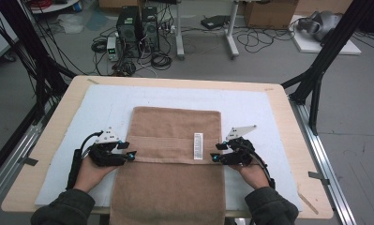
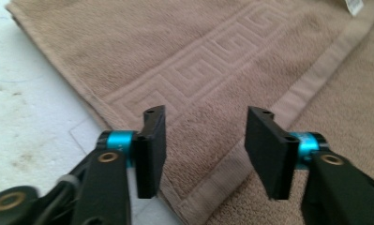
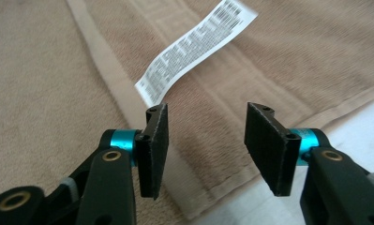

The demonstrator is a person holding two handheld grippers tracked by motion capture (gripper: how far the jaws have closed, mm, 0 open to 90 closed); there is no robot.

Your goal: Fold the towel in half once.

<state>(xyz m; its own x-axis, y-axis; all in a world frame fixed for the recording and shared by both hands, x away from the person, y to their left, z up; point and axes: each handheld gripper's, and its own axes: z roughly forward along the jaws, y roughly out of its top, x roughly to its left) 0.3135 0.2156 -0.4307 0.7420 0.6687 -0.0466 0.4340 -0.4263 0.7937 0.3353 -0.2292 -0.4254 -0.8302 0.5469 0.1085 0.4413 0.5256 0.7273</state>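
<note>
Both tongs poised open at the folded edge of a tan towel

The tan towel (image 1: 175, 159) lies lengthwise down the middle of a white mat (image 1: 250, 108) on the table (image 1: 287, 117), its far part folded back toward the person so that a hemmed edge crosses it from side to side, and its near end hangs over the table's front edge. The left tongs (image 1: 130, 153) sit at the left end of that fold and the right tongs (image 1: 216, 152) at the right end, just beside the white care label (image 1: 198, 146). In each gripper view the black jaws stand apart over the hem with nothing pinched between them. A woven key-pattern band (image 2: 194, 70) runs along the folded layer.
</note>
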